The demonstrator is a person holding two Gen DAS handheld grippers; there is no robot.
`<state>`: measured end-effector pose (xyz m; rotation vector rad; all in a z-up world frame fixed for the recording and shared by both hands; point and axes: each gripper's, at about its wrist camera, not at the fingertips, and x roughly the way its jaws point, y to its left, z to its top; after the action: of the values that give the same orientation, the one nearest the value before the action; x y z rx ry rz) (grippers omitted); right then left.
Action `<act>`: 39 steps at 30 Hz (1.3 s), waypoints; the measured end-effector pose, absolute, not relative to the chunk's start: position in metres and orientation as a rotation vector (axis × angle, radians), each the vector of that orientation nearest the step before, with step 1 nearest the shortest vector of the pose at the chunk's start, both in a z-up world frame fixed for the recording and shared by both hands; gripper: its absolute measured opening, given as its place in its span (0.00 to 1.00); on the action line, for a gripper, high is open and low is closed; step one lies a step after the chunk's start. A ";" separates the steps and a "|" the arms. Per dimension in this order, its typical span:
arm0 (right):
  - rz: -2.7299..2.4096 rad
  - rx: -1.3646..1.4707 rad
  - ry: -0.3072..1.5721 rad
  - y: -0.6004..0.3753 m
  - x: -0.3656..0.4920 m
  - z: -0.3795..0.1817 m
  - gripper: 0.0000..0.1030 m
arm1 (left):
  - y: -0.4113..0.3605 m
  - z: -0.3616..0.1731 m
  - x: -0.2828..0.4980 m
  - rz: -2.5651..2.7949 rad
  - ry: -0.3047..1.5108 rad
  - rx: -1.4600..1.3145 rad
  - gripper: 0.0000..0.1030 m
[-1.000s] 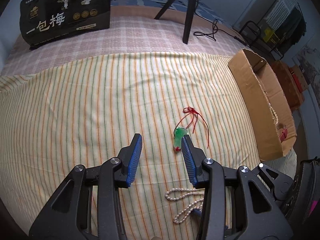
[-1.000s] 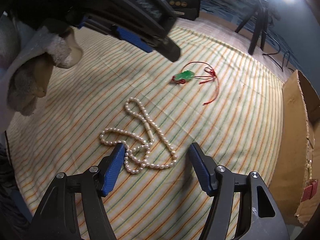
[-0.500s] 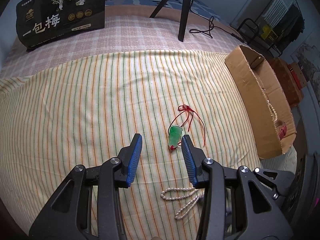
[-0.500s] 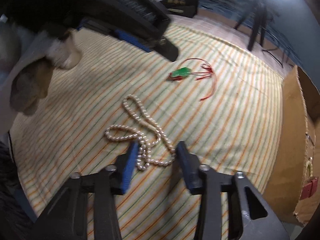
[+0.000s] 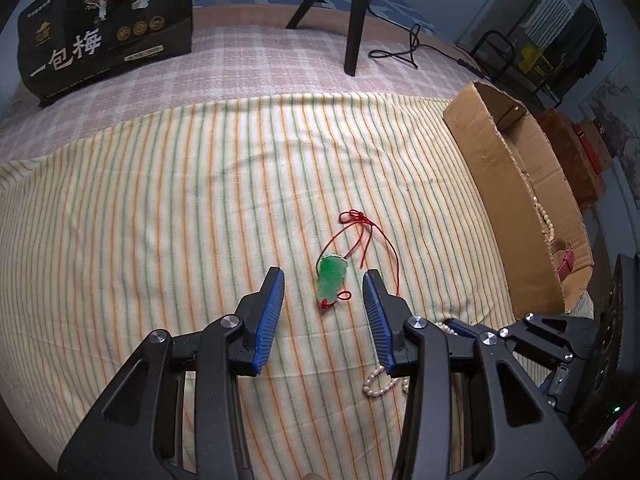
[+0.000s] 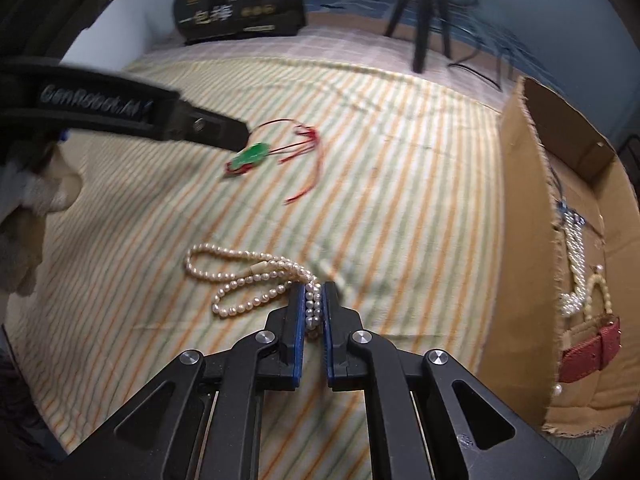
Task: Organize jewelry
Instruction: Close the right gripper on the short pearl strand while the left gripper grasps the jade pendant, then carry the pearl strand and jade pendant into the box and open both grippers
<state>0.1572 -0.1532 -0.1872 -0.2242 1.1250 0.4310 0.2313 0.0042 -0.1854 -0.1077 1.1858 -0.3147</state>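
**Right claw closes on the pearls; left claw lines up on the jade pendant**

A second ago the right claw (image 6: 311,300) stood wide open around the pearl necklace (image 6: 248,278); now its blue pads pinch a bunch of strands, the rest of the loop trailing on the striped cloth (image 5: 160,208) to its left. The left claw (image 5: 323,278), open as before, has shifted so the green pendant (image 5: 331,276), earlier beside its right finger, lies between its tips, untouched. The pendant's red cord (image 5: 360,232) runs beyond it, toward the cardboard box (image 5: 504,216) at the cloth's right edge.
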 end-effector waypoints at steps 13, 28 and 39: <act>0.442 -0.204 1.137 -0.159 0.171 -0.189 0.06 | -0.009 -0.204 0.244 -0.287 1.203 -0.040 0.29; 0.421 -0.202 1.122 -0.159 0.168 -0.185 0.06 | -0.010 -0.197 0.229 -0.260 1.170 -0.015 0.15; 0.402 -0.160 1.066 -0.169 0.160 -0.162 0.06 | 0.000 -0.156 0.209 -0.244 1.064 -0.058 0.15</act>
<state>0.1603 -0.1687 -0.1620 -0.1598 1.0663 0.4022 0.2091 -0.0004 -0.1556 -0.0583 1.0637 -0.2443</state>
